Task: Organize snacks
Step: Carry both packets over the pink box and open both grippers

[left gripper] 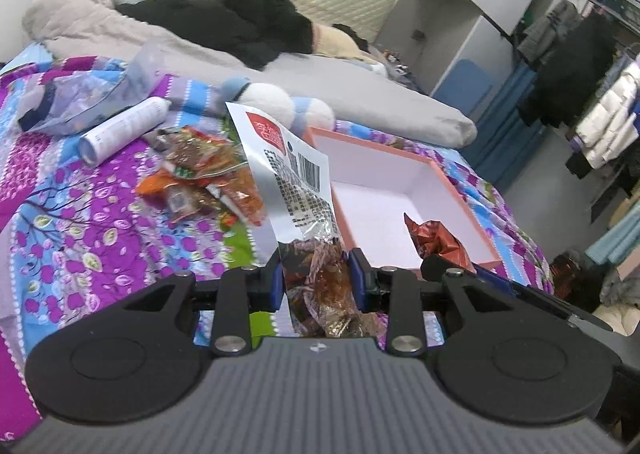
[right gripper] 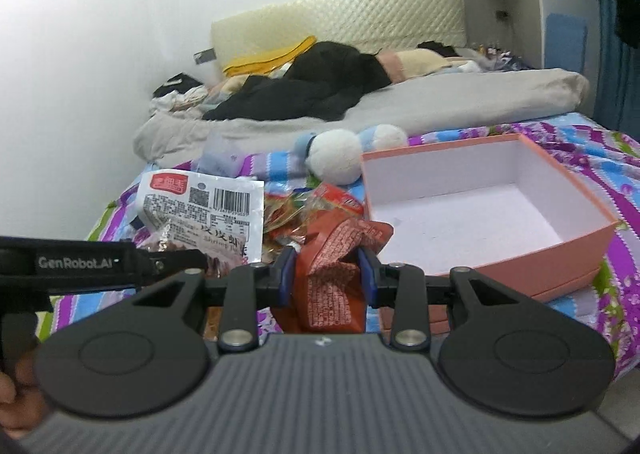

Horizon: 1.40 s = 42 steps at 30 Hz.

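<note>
My left gripper (left gripper: 316,278) is shut on a silver and clear snack bag (left gripper: 298,181) with a barcode, held upright above the bedspread; it also shows in the right wrist view (right gripper: 208,209). My right gripper (right gripper: 328,274) is shut on an orange-red snack packet (right gripper: 336,266), whose tip shows in the left wrist view (left gripper: 436,242) at the box's near edge. An open pink box (right gripper: 568,250) with a white inside sits on the bed to the right, also in the left wrist view (left gripper: 456,189). A pile of small snack packets (left gripper: 204,177) lies left of the box.
A white spray can (left gripper: 124,129) and a clear plastic bag (left gripper: 92,93) lie on the purple patterned bedspread (left gripper: 80,234). A white and blue plush toy (right gripper: 344,153) lies behind the box. Grey duvet and dark clothes cover the far bed. A clothes rack (left gripper: 592,93) stands at the right.
</note>
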### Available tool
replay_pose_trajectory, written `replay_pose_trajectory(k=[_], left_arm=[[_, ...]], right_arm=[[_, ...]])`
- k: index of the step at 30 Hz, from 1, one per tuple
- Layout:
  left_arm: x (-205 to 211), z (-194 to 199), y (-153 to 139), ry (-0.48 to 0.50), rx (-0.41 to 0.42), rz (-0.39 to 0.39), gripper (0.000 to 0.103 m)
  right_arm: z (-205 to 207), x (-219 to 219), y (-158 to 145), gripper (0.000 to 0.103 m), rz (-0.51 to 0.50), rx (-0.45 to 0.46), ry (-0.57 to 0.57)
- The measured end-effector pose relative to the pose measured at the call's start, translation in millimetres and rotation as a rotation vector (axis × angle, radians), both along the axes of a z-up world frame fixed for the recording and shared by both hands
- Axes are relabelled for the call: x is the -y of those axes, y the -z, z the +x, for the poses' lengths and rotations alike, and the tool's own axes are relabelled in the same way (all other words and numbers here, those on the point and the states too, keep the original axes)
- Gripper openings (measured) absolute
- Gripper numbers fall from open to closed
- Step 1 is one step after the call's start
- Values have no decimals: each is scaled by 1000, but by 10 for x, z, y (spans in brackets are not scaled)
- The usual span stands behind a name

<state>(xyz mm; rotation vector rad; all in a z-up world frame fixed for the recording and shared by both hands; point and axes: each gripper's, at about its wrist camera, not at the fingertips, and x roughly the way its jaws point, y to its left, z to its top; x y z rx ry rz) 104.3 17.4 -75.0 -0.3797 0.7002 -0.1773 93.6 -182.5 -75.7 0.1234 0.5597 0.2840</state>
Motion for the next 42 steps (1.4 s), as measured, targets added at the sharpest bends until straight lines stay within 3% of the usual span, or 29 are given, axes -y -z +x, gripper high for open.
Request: replay_pose_trajectory(k=[10, 23, 31, 42], left_arm=[[370, 325, -11, 87, -20, 6, 37], [1021, 1395, 50, 173, -52, 36, 37], [1494, 2137, 259, 251, -98, 87, 37], [1824, 2920, 835, 300, -216, 103, 37]], right_arm=[[70, 333, 12, 37, 20, -7, 86], [765, 814, 252, 37, 12, -90, 124], [1311, 1120, 494, 37, 10, -143, 174], [1909, 1384, 1026, 38, -11, -267, 199]])
